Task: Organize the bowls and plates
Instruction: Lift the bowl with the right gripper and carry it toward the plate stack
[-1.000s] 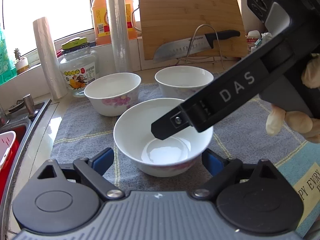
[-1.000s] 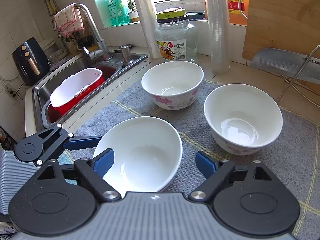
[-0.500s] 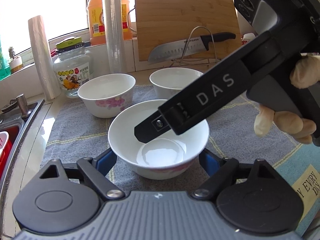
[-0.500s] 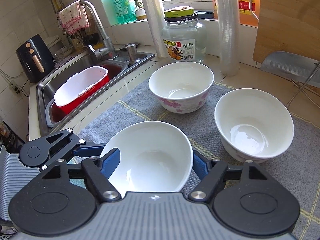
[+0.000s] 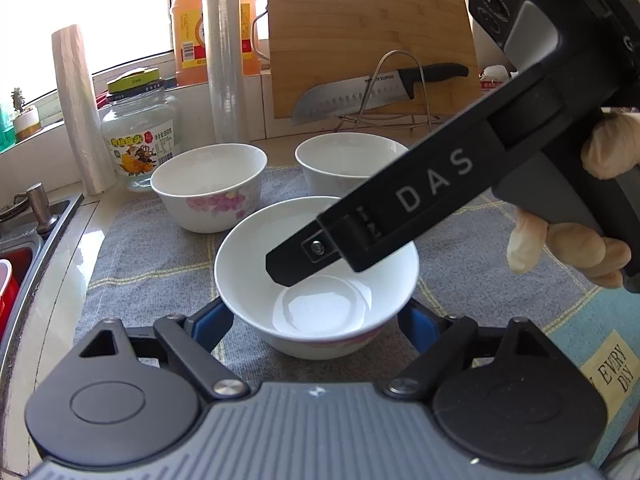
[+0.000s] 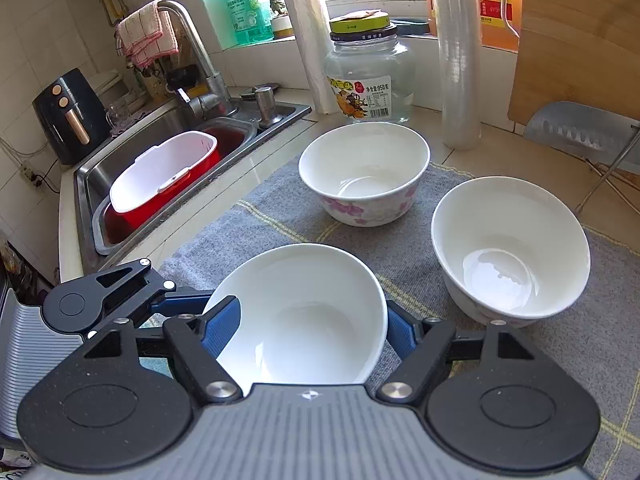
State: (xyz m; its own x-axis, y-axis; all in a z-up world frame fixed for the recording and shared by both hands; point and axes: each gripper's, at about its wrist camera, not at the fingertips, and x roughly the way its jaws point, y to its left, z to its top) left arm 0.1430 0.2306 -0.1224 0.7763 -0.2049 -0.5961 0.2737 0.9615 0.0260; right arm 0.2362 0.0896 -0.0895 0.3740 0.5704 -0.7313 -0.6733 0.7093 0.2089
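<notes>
Three white bowls with pink flowers stand on a grey cloth (image 5: 152, 248). The near bowl (image 5: 316, 276) (image 6: 300, 316) sits between the open fingers of my left gripper (image 5: 316, 320), whose blue pads flank its base. My right gripper (image 6: 308, 324) is open around the same bowl, one pad inside the rim at left, one outside at right. Its black body (image 5: 420, 200) hangs over the bowl in the left wrist view. The far left bowl (image 5: 208, 184) (image 6: 364, 172) and far right bowl (image 5: 348, 164) (image 6: 508, 248) stand apart behind.
A glass jar (image 5: 140, 132), two plastic film rolls (image 5: 224, 52), an oil bottle and a cutting board (image 5: 368, 40) with a knife (image 5: 376, 92) on a rack line the back. A sink (image 6: 168, 148) with a red-and-white tub (image 6: 160, 176) lies to the left.
Both grippers have moved forward around the near bowl, which now sits deeper between both pairs of fingers. The bowls have not moved.
</notes>
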